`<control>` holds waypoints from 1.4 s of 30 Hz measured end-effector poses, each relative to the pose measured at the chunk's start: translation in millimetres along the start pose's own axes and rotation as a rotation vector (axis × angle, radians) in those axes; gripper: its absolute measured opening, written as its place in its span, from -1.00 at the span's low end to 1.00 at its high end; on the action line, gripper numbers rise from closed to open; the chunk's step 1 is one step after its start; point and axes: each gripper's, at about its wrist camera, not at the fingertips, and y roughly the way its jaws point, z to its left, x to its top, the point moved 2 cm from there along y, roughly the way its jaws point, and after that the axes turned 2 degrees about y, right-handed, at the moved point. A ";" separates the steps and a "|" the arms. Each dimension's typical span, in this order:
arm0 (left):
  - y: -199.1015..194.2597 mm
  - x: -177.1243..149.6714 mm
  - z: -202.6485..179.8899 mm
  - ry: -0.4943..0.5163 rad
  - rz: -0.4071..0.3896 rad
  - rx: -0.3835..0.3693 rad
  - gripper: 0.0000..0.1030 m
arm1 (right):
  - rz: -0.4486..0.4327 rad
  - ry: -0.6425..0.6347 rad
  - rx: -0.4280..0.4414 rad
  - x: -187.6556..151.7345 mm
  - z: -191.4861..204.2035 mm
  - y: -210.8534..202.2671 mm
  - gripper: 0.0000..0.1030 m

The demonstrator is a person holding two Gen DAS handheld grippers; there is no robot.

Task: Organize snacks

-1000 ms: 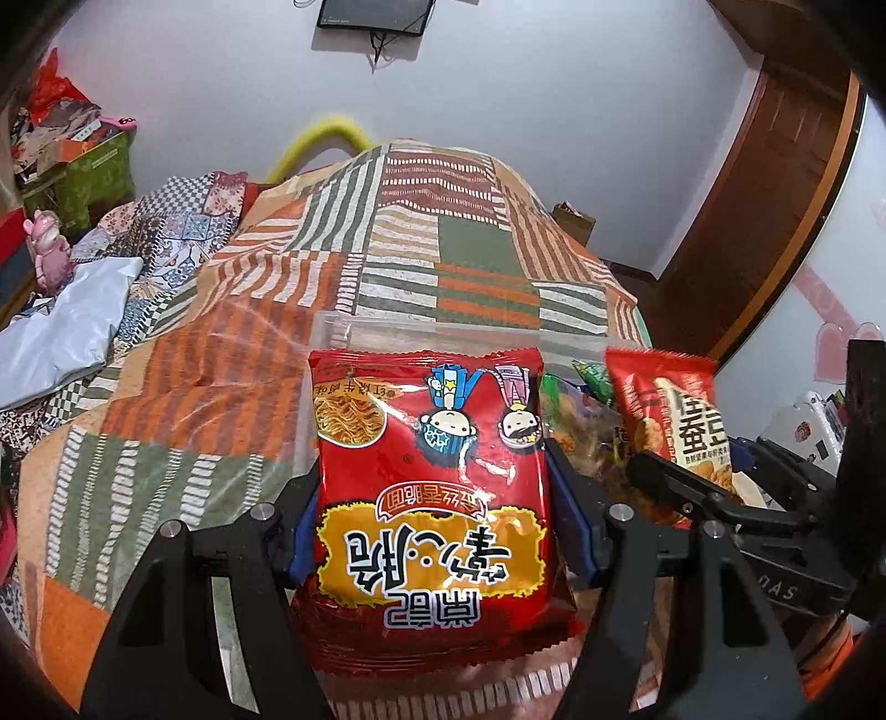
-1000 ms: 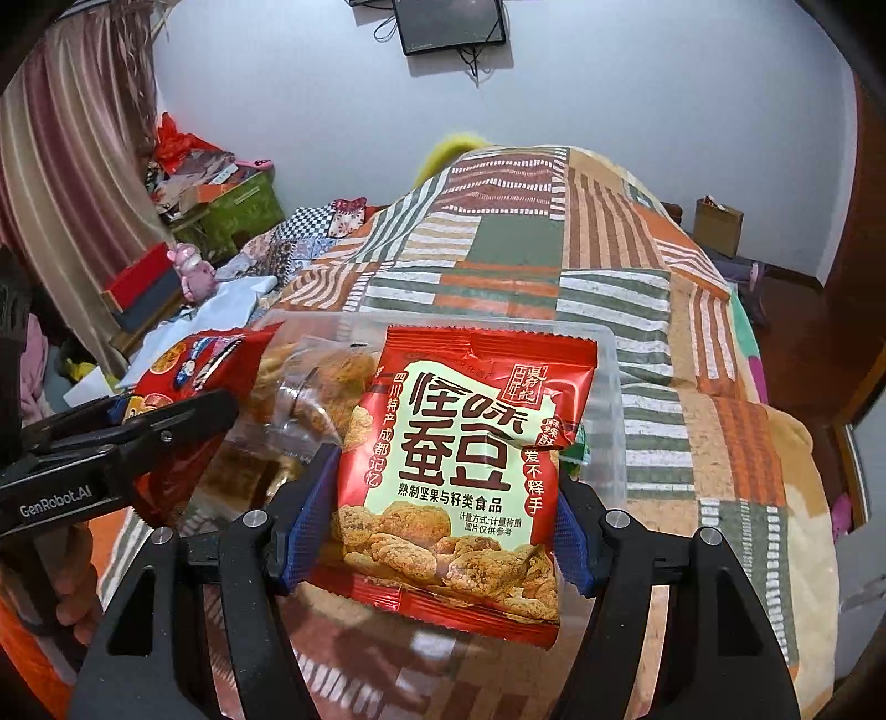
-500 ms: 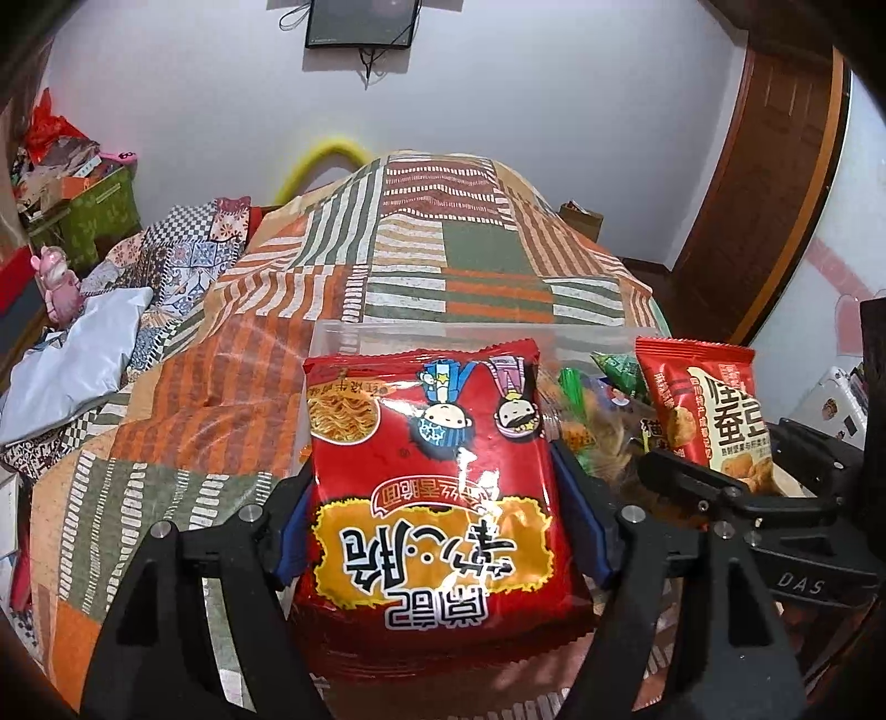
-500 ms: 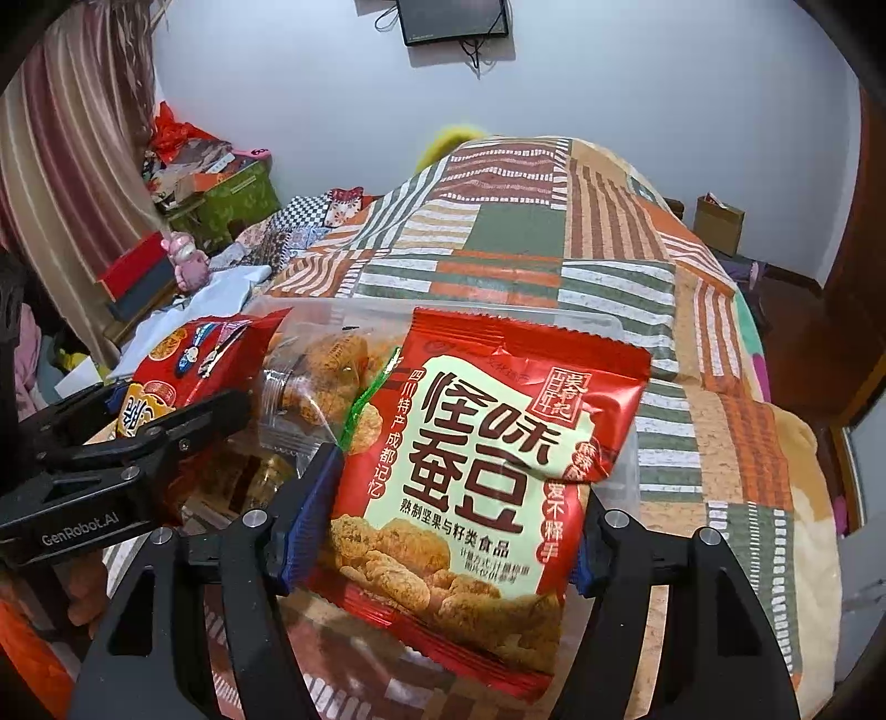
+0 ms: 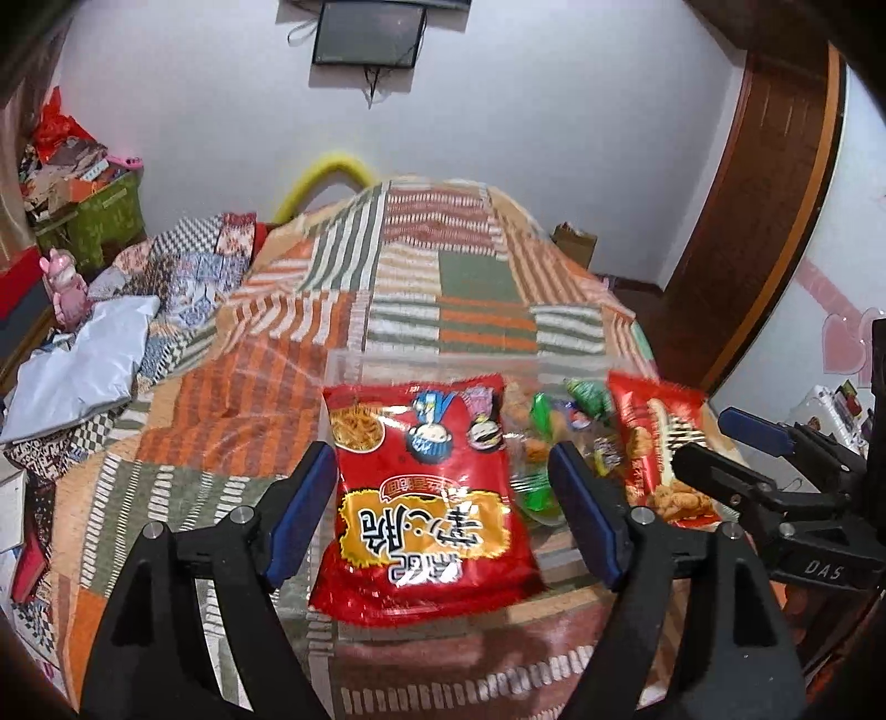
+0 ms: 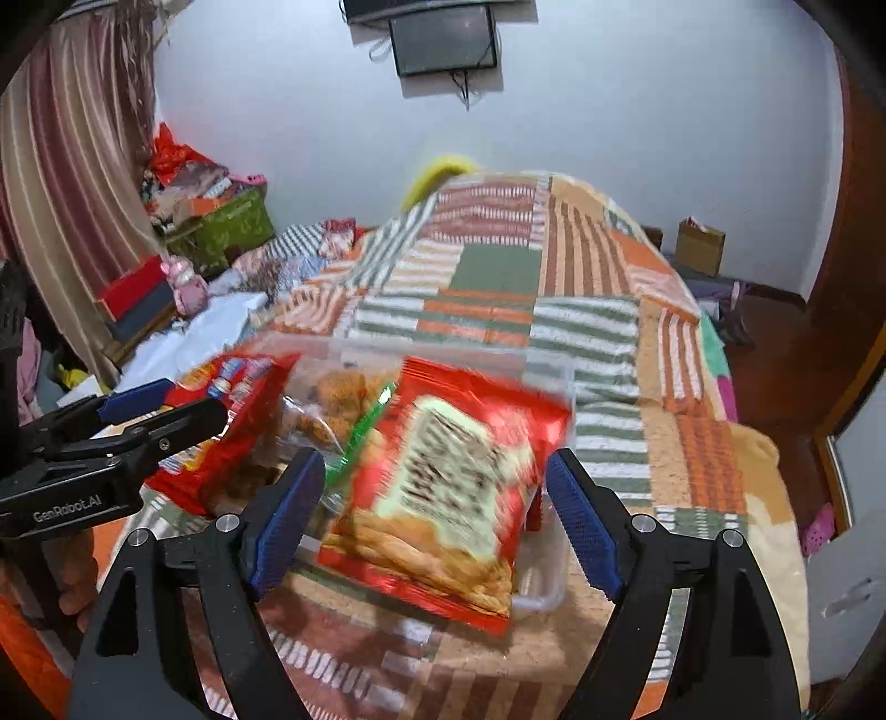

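Both claws point forward and downward over a bed covered by a patchwork blanket (image 5: pixel 459 288), side by side above a clear plastic bin (image 6: pixel 548 587) that rests on the blanket. The left claw (image 5: pixel 443 498) has just been widening its jaws; they now stand spread, with blue pads (image 5: pixel 302 512) clear on either side of a red noodle snack packet (image 5: pixel 426 498). That packet leans in the left end of the bin, its print upside down to the camera, and neither pad presses it. The right claw (image 6: pixel 429 512) has likewise just been opening and stands spread; its blue pads (image 6: pixel 581 531) flank a red and cream bean snack packet (image 6: pixel 443 493), which is blurred and tilted, its lower edge over the near rim of the bin. No pad touches it. Between the two packets, inside the bin, sit a clear bag of fried brown pieces (image 6: pixel 332 399) and small green wrapped sweets (image 5: pixel 540 421). In the right wrist view the left claw shows at the left edge, and part of a hand (image 6: pixel 75 576) is visible beneath it. A dark screen (image 5: pixel 365 30) hangs on the far wall.
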 end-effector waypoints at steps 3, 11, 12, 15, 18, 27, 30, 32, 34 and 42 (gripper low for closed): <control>-26.9 4.8 -6.7 0.009 -0.050 -0.003 0.53 | -0.046 -0.009 0.002 5.0 3.4 -21.6 0.58; -97.4 8.3 -24.9 0.048 -0.177 -0.002 0.53 | -0.171 -0.034 0.018 11.9 16.5 -82.8 0.65; -105.4 7.9 -27.0 0.051 -0.193 -0.002 0.53 | -0.185 -0.035 0.022 11.6 18.0 -90.3 0.66; -129.8 4.1 -33.3 0.061 -0.246 -0.008 0.56 | -0.229 -0.042 0.036 8.6 24.2 -111.4 0.68; -150.8 -0.6 -37.7 0.065 -0.301 -0.003 0.63 | -0.279 -0.051 0.043 2.8 29.5 -128.9 0.92; -185.4 -17.0 -50.5 0.102 -0.399 0.018 0.87 | -0.349 -0.068 0.048 -10.3 40.1 -150.1 0.99; -188.9 -20.5 -51.5 0.102 -0.404 0.016 0.89 | -0.349 -0.061 0.046 -12.7 39.8 -150.1 0.99; -189.3 -22.0 -52.1 0.104 -0.404 0.015 0.90 | -0.349 -0.056 0.046 -15.7 38.1 -151.0 0.99; -190.0 -24.2 -52.3 0.106 -0.401 0.016 0.90 | -0.348 -0.052 0.046 -17.5 38.1 -151.3 0.99; -186.3 -28.4 -50.0 0.096 -0.386 0.015 0.90 | -0.349 -0.048 0.050 -21.2 36.7 -153.4 0.99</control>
